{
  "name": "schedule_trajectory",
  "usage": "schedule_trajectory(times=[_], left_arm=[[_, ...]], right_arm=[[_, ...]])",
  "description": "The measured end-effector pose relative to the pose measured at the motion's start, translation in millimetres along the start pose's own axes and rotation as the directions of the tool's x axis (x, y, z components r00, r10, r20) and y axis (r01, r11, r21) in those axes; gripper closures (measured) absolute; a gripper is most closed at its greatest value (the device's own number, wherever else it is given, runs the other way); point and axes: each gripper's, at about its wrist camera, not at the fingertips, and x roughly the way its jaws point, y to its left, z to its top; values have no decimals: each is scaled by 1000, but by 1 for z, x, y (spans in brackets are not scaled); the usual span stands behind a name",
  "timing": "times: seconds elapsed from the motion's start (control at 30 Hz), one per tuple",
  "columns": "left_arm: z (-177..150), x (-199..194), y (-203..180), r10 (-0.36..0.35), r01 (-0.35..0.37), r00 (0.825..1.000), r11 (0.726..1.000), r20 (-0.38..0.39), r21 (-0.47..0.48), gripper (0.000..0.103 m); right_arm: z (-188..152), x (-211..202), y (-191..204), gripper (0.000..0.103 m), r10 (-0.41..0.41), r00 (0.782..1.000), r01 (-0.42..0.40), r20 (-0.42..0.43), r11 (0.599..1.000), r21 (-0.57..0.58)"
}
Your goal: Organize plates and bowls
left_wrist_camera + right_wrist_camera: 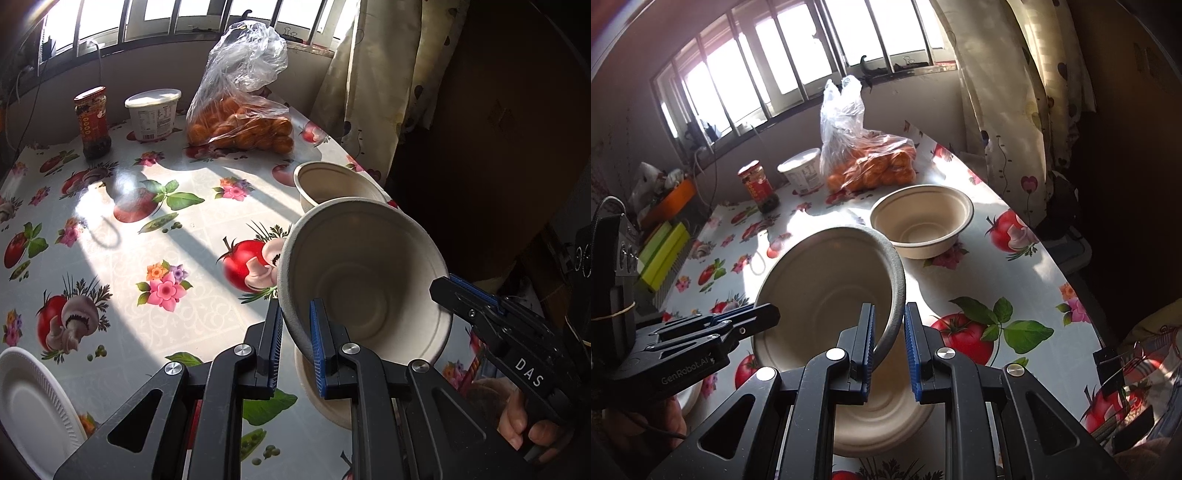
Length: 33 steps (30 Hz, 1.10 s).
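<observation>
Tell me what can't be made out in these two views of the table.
- White plate, left wrist view: cut off by the frame edge.
- Bowl below the lifted bowl, both views: mostly hidden by it and the hand-held grippers.
- Tub label, left wrist view: print too small to read.

plate (33, 398): we see it cut off by the left edge
lower bowl (886, 417): largely hidden behind our tongs
jar (92, 122) label: too small for us to read

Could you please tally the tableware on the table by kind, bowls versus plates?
Bowls: 3, the held bowl, the far bowl and the near bowl under it.
Plates: 1, the white plate.
Total: 4.
</observation>
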Motion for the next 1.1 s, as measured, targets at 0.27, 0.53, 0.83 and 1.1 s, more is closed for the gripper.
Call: schedule_trajectory(times=[0.27,0.53,0.83,1.1], left_arm=[[-8,4,-8,-16,16,1000,1000,-27,16,88],[-18,7,-14,-18,20,998,999,-53,32,88],[-25,10,-18,-9,12,997,999,-75,37,88],[-29,11,-19,-3,6,996,999,-86,37,88]], right_arm=[[-8,-6,-6,87,-17,1000,17,-4,1000,11],[-19,-8,-12,87,-29,999,30,-26,999,28],[-28,-6,-15,87,-39,998,41,-54,999,31],[-32,-3,-17,86,-44,996,46,-73,998,32]])
